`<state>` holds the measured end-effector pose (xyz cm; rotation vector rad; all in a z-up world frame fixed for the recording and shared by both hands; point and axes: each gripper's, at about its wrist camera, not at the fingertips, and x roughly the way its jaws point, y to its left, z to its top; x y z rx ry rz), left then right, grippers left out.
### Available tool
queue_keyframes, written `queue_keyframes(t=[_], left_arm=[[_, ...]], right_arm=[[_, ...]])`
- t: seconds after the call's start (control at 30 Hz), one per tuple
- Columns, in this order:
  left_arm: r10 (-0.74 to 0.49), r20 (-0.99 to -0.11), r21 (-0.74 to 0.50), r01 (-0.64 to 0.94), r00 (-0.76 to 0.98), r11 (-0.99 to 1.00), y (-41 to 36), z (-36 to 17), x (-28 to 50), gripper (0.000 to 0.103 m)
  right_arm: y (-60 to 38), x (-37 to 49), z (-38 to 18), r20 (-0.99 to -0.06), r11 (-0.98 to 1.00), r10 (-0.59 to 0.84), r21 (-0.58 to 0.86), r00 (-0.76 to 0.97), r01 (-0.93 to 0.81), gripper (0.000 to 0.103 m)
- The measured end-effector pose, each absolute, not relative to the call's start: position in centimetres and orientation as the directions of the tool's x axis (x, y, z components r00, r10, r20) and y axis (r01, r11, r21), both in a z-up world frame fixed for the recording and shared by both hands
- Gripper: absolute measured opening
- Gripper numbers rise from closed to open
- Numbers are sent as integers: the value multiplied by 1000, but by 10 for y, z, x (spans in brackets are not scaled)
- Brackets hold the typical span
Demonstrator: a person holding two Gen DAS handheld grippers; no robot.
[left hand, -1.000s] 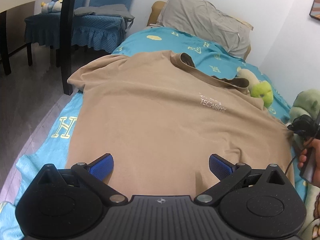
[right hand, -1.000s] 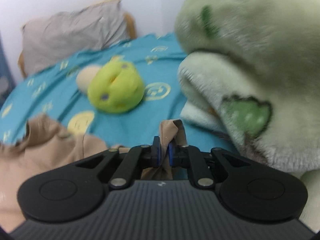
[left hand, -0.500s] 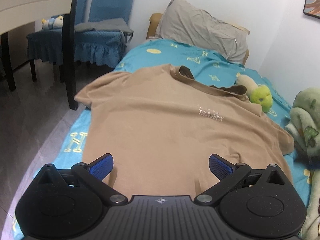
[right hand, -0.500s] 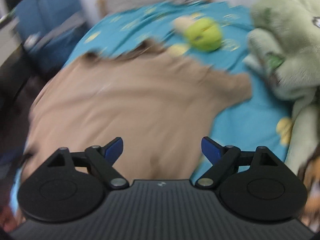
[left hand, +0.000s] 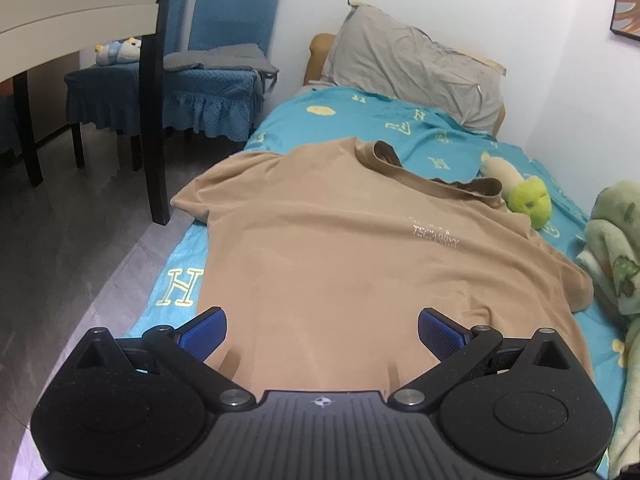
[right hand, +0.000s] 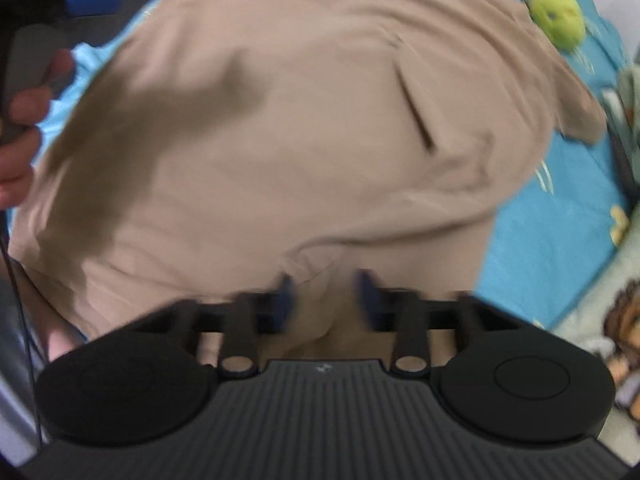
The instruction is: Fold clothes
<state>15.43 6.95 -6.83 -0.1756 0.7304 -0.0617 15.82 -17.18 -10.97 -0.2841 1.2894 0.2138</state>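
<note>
My left gripper [left hand: 322, 330] hung spread wide over the near hem of the shirt [left hand: 352, 264], its ridged blue pads [left hand: 202, 330] clear of the cloth and gripping nothing. My right gripper [right hand: 326, 294] was blurred; its pads stood apart, narrower than the left's, with a raised fold of the hem between them, and I could not tell whether they touched it. At the left edge of that view my left hand [right hand: 20, 136] held the other tool.

The shirt lay face up on the bed [left hand: 404, 120], its long axis running away from me, hem nearest and collar [left hand: 424, 176] pointing towards the pillow [left hand: 412, 64]. It was soft tan knit, mostly flat with shallow wrinkles, and small pale lettering sat on the chest right of its middle. The left sleeve drooped over the bed's edge; the right sleeve spread towards a fleecy green blanket [left hand: 616, 248] bunched right of the shirt.

The sheet was smooth turquoise with yellow letter prints. Just beyond the collar's right end lay a plush toy [left hand: 520, 192], lime-green and cream, rounded. Beyond the shirt the crumpled grey pillow leaned on the wall. Left of the shirt, off the bed, stood a dark table leg [left hand: 156, 128] and, further back, blue quilted chairs [left hand: 208, 80] with frilled skirts.
</note>
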Motion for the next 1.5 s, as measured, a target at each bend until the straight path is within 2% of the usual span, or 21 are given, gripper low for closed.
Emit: queue_keyframes(t=[0.13,0.37,0.43,0.53,0.57,0.6,0.63,0.67,0.7,0.8,0.93,1.1,1.2,1.37,1.43,1.5], left_arm=[[-134,-664,-182,14,736,983,70,-69,155,103],[-208,-661,-144,150,721,978,54,-66,148,103],[-270,-664,-159,221,697,962,50,-64,143,102],[-341,-670,-146,333,660,932,39,-62,131,102],[-358,-677,-130,374,643,918,33,-61,125,102],[-375,-684,-115,416,625,902,28,-61,118,101],[-399,-689,-108,458,605,882,23,-61,111,101],[-425,-693,-105,501,583,859,17,-60,103,101],[-465,-690,-126,541,554,832,13,-60,95,101],[-600,-661,-217,651,451,727,1,-58,75,101],[-625,-682,-188,735,380,652,-17,-70,59,100],[-612,-725,-138,804,315,578,-35,-89,46,85],[-599,-751,-111,841,278,529,-46,-101,37,81],[-570,-792,-71,896,217,439,-64,-121,24,67],[-554,-807,-59,906,203,418,-69,-129,22,62],[-546,-806,-33,903,230,429,-70,-134,23,48]], right_arm=[[-207,168,-100,-985,968,-61,-98,162,-231,13],[-264,163,-108,-960,931,-279,-279,36,-233,13],[-284,155,-113,-960,943,-280,-271,-20,-193,13],[-292,155,-98,-970,960,-240,-244,41,-141,16],[-295,154,-93,-975,968,-217,-222,58,-119,30],[-297,154,-88,-980,977,-185,-192,75,-92,55],[-299,152,-83,-983,985,-155,-162,97,-67,67],[-299,148,-77,-984,990,-124,-131,127,-45,85],[-299,144,-70,-983,995,-89,-94,158,-25,89],[-303,146,-55,-977,998,38,50,210,49,89],[-307,159,-34,-911,972,115,185,395,145,89],[-318,166,-26,-754,936,93,289,650,202,89],[-329,161,-42,-668,907,84,359,739,221,89],[-351,155,-56,-684,853,84,426,725,303,89],[-360,153,-54,-663,834,90,458,744,307,89],[-368,150,-53,-637,822,88,481,766,306,89]])
